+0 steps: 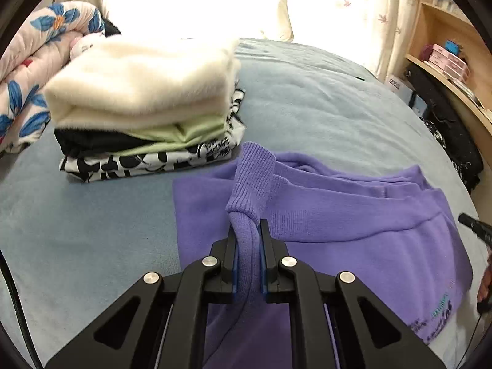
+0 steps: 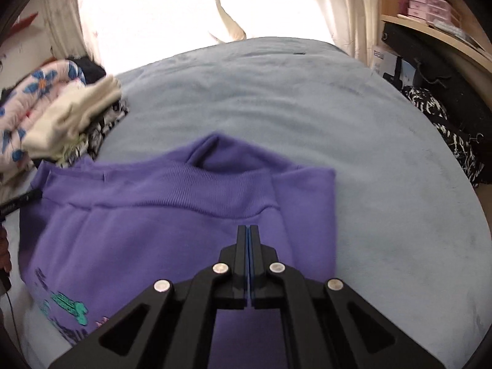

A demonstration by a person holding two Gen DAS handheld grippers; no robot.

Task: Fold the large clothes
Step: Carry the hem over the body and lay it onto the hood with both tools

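The left gripper (image 1: 248, 229) points down with its two fingers squeezed on a bunch of purple sweatshirt (image 1: 323, 221) cloth, and the right gripper (image 2: 249, 230) points down, fingers pressed together.

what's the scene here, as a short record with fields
surface: blue bed cover
garment: purple sweatshirt, partly folded, flat on the bed
left gripper: shut on a ribbed purple cuff
right gripper: shut, over the sweatshirt; no cloth seen between its jaws
pile: folded clothes, cream one on top, beside the sweatshirt
quilt: floral, behind the pile
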